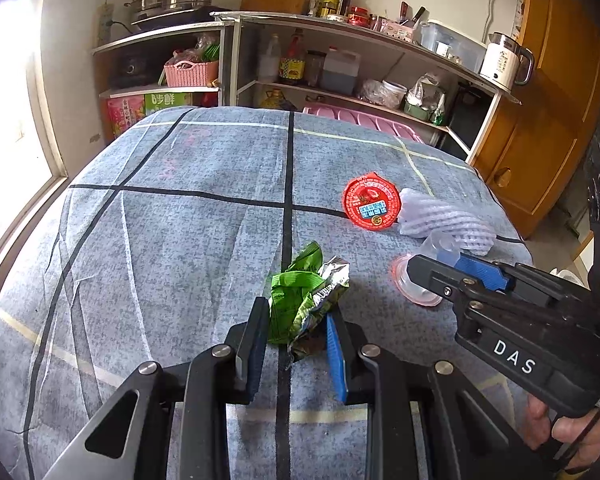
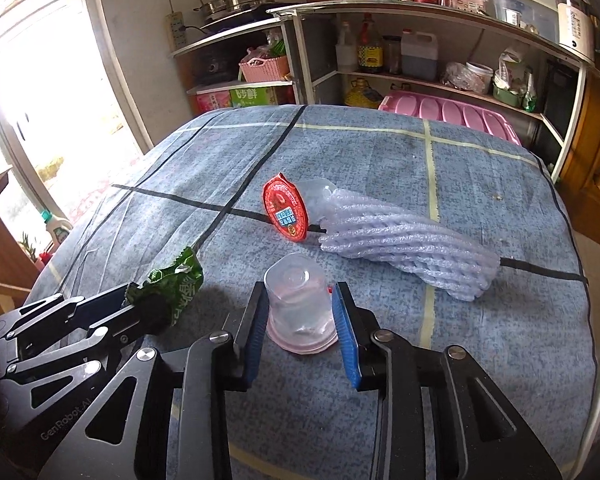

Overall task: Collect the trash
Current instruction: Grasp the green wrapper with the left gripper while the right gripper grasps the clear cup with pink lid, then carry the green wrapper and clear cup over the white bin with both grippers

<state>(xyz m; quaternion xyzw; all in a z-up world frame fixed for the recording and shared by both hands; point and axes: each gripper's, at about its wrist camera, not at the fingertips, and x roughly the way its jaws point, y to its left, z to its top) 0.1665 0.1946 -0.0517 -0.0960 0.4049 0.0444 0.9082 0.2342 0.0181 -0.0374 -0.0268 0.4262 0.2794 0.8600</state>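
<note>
A crumpled green snack wrapper (image 1: pixel 300 292) is pinched between the blue pads of my left gripper (image 1: pixel 298 312), just over the grey checked tablecloth (image 1: pixel 180 220). In the right wrist view that wrapper (image 2: pixel 176 276) sticks out of the left gripper (image 2: pixel 140 300) at lower left. An upside-down clear plastic cup (image 2: pixel 296 308) stands on the cloth with my right gripper (image 2: pixel 300 292) closed around it, both pads against its sides. The left wrist view shows the same cup (image 1: pixel 416 296) under the right gripper (image 1: pixel 436 264). A red round foil lid (image 2: pixel 286 210) and a white foam fruit net (image 2: pixel 400 244) lie just beyond.
Behind the table stands a metal shelf (image 2: pixel 420 72) with bottles, jars and a pink basket (image 2: pixel 264 68). A pink plastic bin (image 2: pixel 452 114) sits against the table's far edge. A wooden cabinet (image 1: pixel 548 120) is to the right, a bright window (image 2: pixel 40 100) to the left.
</note>
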